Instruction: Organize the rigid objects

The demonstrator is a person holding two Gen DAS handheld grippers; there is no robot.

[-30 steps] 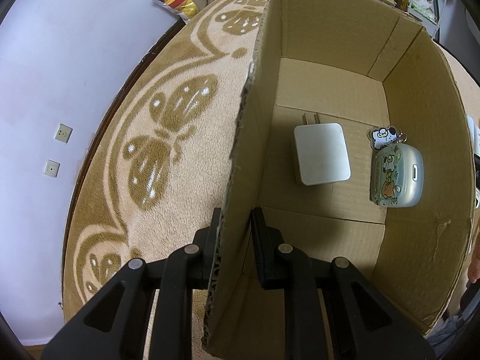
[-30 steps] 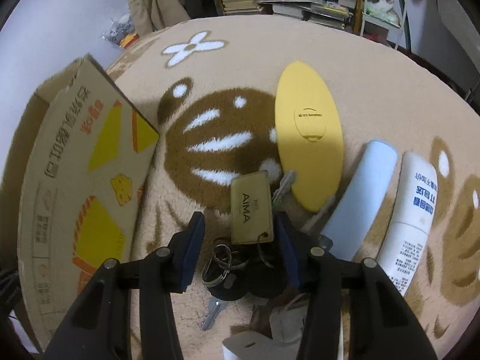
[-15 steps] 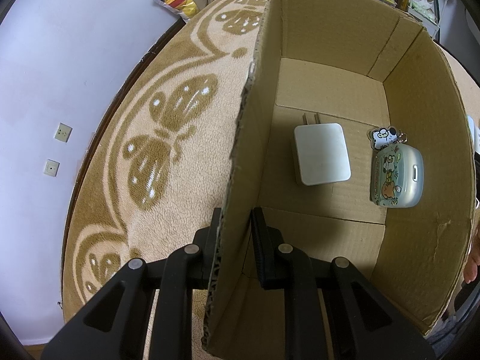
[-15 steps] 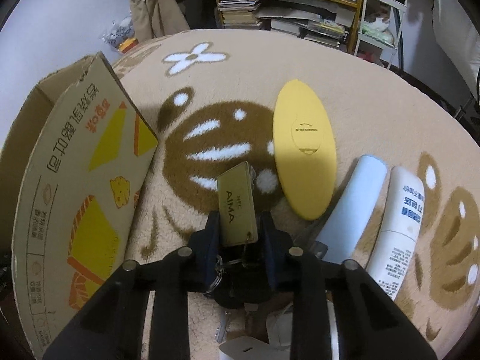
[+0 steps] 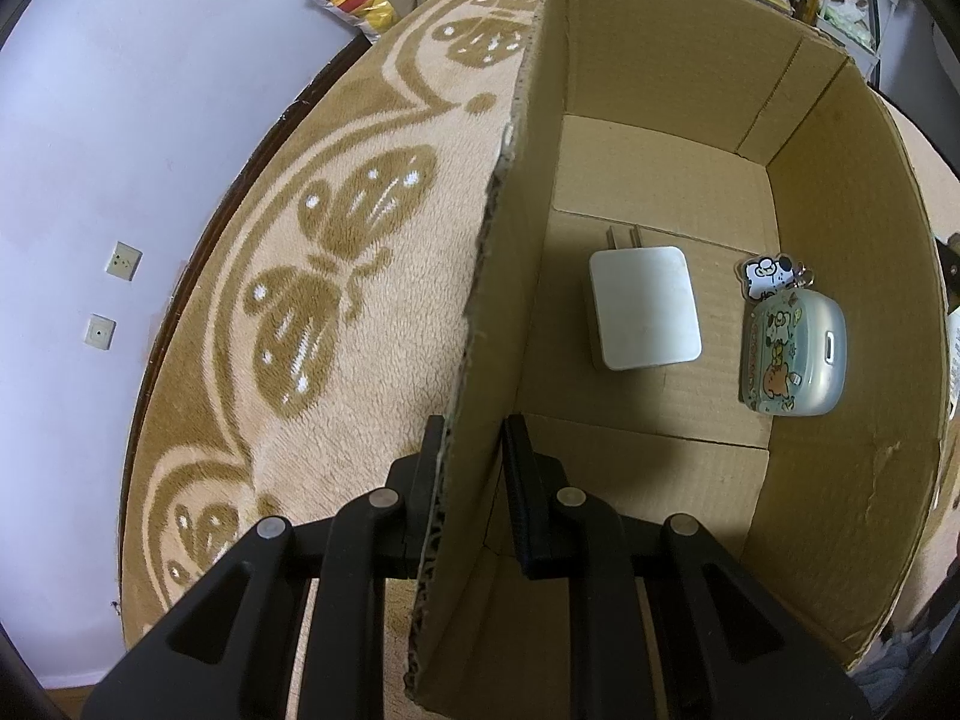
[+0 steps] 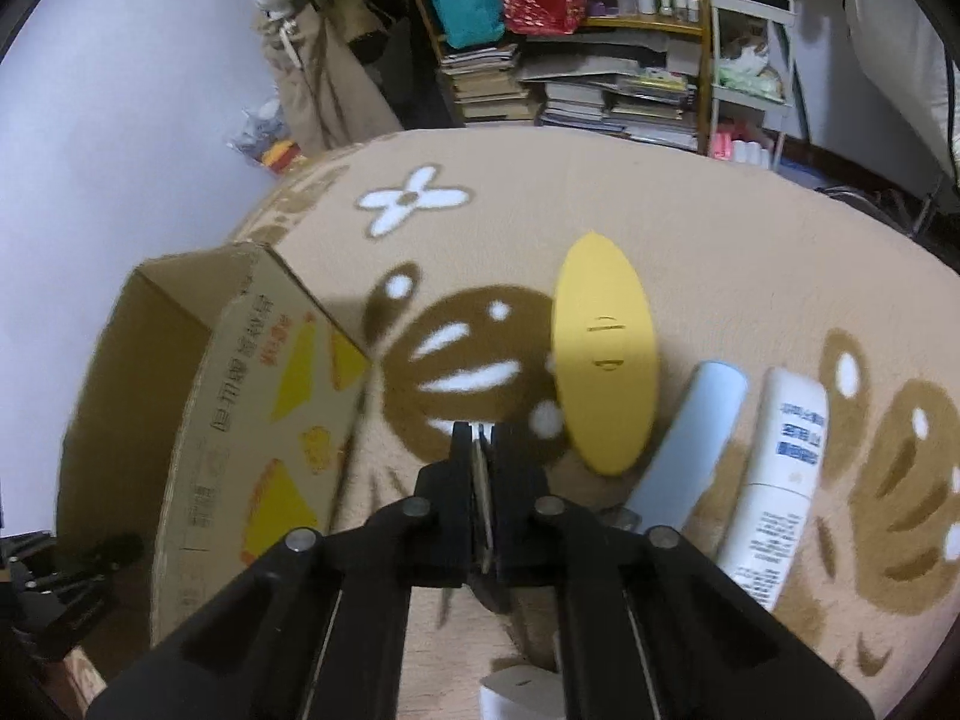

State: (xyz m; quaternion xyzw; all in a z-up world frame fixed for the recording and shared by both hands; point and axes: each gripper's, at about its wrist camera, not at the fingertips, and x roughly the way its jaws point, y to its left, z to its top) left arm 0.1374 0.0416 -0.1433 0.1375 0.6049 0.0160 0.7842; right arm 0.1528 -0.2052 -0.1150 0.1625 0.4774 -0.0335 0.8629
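Observation:
My left gripper (image 5: 471,438) is shut on the near side wall of the open cardboard box (image 5: 660,30). Inside the box lie a white plug charger (image 5: 645,306) and a pale green earbud case (image 5: 792,354) with a cartoon charm (image 5: 771,276). My right gripper (image 6: 482,438) is lifted over the rug, its jaws closing flat on the gold key tag (image 6: 483,480), which shows edge-on between the pads. The keys under it are mostly hidden by the fingers. The box (image 6: 240,420) stands to the left of this gripper.
On the tan patterned rug to the right lie a yellow oval case (image 6: 603,366), a light blue cylinder (image 6: 690,444) and a white tube (image 6: 780,480). A white object (image 6: 516,690) sits at the bottom edge. Bookshelves and clutter (image 6: 600,90) stand behind the rug.
My right gripper closed on the gold key tag and rose from the rug with it, tilting so more of the room shows. The left gripper and the box stayed still.

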